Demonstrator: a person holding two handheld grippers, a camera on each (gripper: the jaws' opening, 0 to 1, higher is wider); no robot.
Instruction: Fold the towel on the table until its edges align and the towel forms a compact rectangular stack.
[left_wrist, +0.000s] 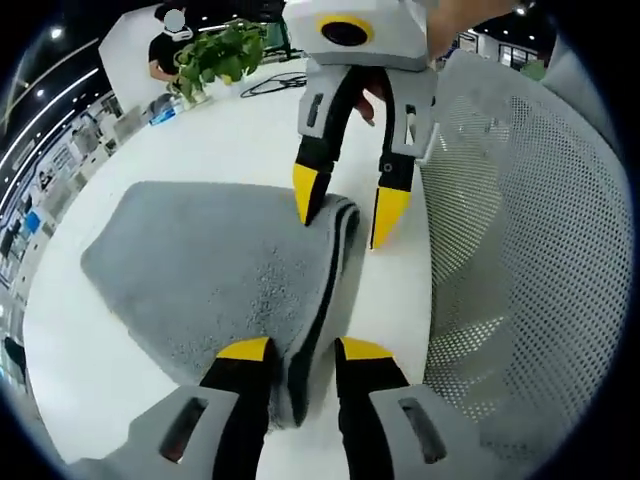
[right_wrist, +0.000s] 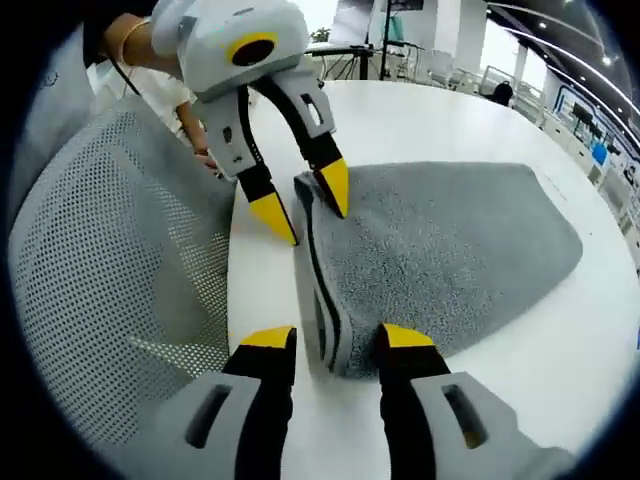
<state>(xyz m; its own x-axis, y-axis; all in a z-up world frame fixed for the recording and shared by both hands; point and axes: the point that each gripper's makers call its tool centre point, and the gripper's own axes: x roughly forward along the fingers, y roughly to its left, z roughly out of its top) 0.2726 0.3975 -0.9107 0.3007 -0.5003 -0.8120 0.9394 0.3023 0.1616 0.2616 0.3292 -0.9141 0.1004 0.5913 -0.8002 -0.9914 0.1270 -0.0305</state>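
A grey towel (left_wrist: 210, 270) lies folded on the white table (left_wrist: 200, 140), its layered edge running along the table's rim. In the left gripper view, my left gripper (left_wrist: 305, 352) is open, its yellow-tipped jaws straddling one end of that layered edge. My right gripper (left_wrist: 349, 205) comes in from above, also open, with one fingertip (left_wrist: 310, 192) on the towel and the other on the bare table. The right gripper view looks from the opposite end: the right gripper (right_wrist: 337, 340) straddles the towel (right_wrist: 440, 250) corner, and the left gripper (right_wrist: 303, 203) stands open over the far corner.
A grey mesh chair back (left_wrist: 520, 250) (right_wrist: 110, 260) stands right against the table edge beside the towel. At the table's far side are a potted plant (left_wrist: 215, 55), a black cable (left_wrist: 270, 85) and a seated person (left_wrist: 165, 45). Bare table (right_wrist: 420, 120) surrounds the towel.
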